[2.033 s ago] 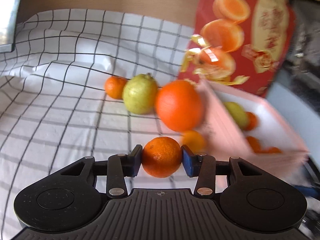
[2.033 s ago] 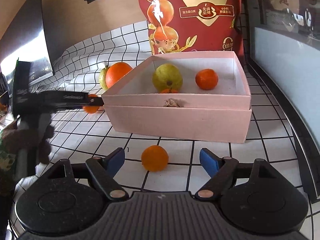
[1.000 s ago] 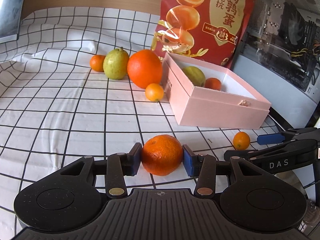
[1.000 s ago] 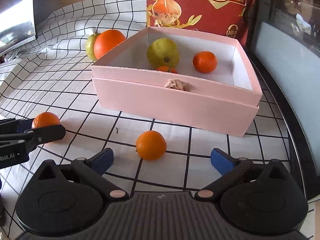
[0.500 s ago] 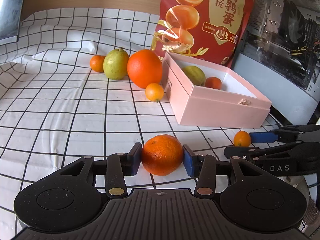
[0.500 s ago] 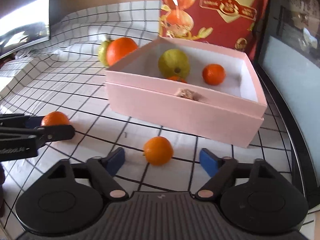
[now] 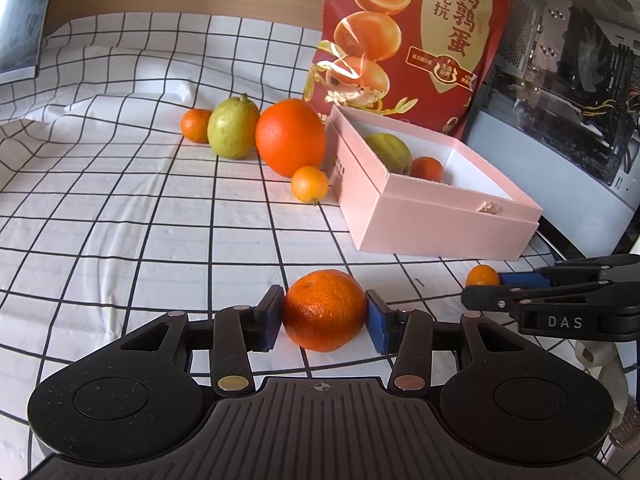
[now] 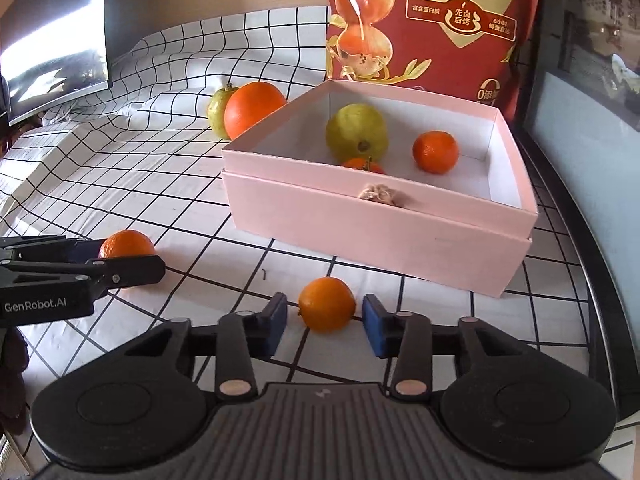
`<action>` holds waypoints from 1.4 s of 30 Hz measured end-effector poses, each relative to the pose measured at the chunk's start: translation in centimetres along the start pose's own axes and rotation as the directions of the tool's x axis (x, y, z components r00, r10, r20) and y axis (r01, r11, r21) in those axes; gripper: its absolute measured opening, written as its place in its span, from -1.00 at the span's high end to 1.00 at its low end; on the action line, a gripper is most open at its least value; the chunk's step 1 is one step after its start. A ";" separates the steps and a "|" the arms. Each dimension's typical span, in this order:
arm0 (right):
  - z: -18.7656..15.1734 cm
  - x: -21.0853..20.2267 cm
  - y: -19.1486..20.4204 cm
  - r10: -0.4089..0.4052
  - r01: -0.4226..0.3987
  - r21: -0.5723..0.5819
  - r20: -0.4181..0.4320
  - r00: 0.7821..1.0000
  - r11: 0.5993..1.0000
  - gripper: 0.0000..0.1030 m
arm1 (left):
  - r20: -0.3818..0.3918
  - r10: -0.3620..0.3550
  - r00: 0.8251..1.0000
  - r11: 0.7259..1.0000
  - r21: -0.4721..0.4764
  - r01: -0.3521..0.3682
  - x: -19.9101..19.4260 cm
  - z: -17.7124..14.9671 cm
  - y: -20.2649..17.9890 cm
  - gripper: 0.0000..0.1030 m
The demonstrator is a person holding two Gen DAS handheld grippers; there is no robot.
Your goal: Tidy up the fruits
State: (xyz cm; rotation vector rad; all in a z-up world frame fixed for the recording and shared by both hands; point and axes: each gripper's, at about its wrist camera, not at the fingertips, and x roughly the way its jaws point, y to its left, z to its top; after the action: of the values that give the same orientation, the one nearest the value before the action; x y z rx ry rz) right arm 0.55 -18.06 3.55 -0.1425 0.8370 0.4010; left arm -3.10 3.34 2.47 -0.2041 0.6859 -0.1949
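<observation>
Grippers and fruit at the pick-up stage, w/ likely failure points.

(a) Left gripper [image 7: 323, 316]: pads were clamped on both sides of a tangerine [image 7: 323, 310], held low over the checked cloth [image 7: 120, 220], well short of the pink box [image 7: 440, 232].

(b) Right gripper [image 8: 325, 320]: its jaws had just been closing round a small orange [image 8: 327, 304] that sat on the cloth just in front of the box wall. A slim gap showed on each side of the fruit, so the pads did not appear to press yet.

(c) Box contents: a green fruit [image 8: 356, 132], a second tangerine [image 8: 435, 151] and one more orange fruit, mostly hidden by the near wall. Loose on the cloth beyond the box: a big orange [image 7: 290, 136] and approx. three other fruits.

Risks, as judged:
1. The small orange was round and lay toward the pad tips; an off-centre squeeze could squirt it fwd against the box or roll it away.
2. Lifting before the pads gripped would leave it behind.
3. The two grippers stood near each other, so both heading for the box together could clash.
4. A low carry could knock fruit or finger on the box rim.
5. Fruit dropped from height could bounce out or bruise what lay inside.
</observation>
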 end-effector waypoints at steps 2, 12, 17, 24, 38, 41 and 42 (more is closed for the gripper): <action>-0.2 -0.3 -0.1 0.002 -0.002 -0.004 0.000 1.000 1.000 0.42 | 0.000 -0.001 1.000 1.000 -0.002 0.001 0.0 0.0 0.1 0.05; -1.0 -2.2 0.1 0.007 -0.006 -0.024 0.034 0.999 1.000 0.43 | 0.003 -0.005 1.000 1.000 -0.020 0.005 0.0 -0.1 0.1 0.05; -1.3 -3.0 0.1 -0.042 0.043 -0.030 0.026 0.999 0.999 0.43 | 0.001 0.007 1.000 1.000 -0.005 -0.007 0.0 0.0 0.0 0.05; -1.1 -3.9 -1.1 -0.056 0.056 0.010 0.022 0.998 0.998 0.43 | -0.009 0.033 0.999 0.998 0.056 -0.033 0.5 0.6 -1.6 0.08; 15.2 -11.2 -1.9 -0.148 0.134 0.072 0.258 0.955 0.988 0.43 | 0.043 -0.145 0.988 0.988 0.061 0.142 4.9 15.0 -9.3 0.08; 18.4 -11.5 -2.2 -0.196 0.175 0.096 0.280 0.940 0.980 0.43 | -0.047 -0.179 0.983 0.983 0.021 0.180 8.9 15.2 -9.3 0.08; 19.2 -11.5 -2.3 -0.204 0.183 0.100 0.284 0.937 0.978 0.43 | -0.066 -0.180 0.981 0.983 0.023 0.182 9.9 14.8 -9.5 0.08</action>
State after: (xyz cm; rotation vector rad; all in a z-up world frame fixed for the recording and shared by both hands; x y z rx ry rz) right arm 7.87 -18.13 24.77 -0.0942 0.5369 0.1989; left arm 12.89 -6.42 10.07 -0.2336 0.7274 -0.3866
